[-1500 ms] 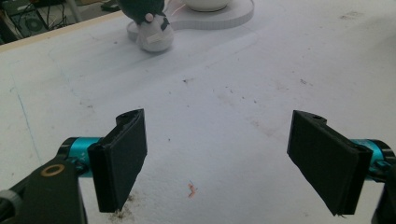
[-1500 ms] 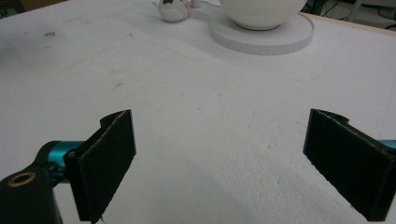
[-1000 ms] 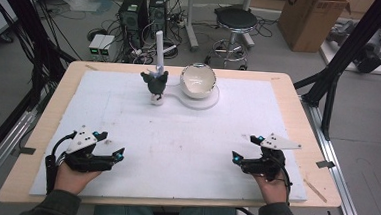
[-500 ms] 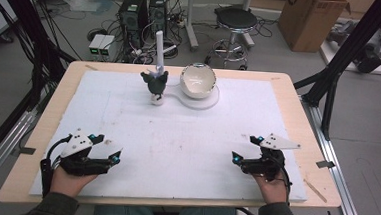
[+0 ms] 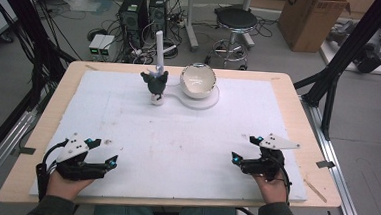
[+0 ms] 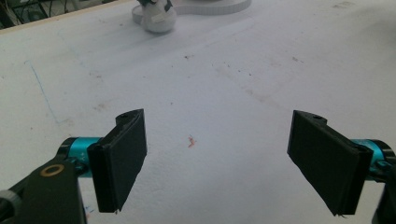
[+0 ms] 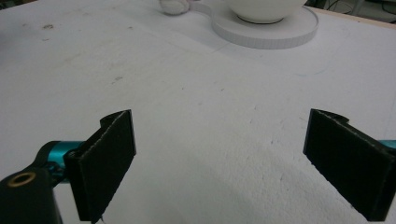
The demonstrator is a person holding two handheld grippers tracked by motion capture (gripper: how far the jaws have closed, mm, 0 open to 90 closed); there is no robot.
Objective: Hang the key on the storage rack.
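well ahead of the left claw, jaws spread wide over bare white foam board, stands a small dark figurine on a white base; the right claw, equally spread, faces the white round bowl far ahead.

Bright, even light; soft focus

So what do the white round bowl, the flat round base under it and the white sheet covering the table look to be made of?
The white round bowl looks like glazed ceramic or glossy plastic: its inside glints. The flat white round base looks like matte foam board, with a thick, dull cut edge. The white table sheet seems to be the same kind of foam: matte, faintly grainy, stained and scuffed. None is certain from looks alone.
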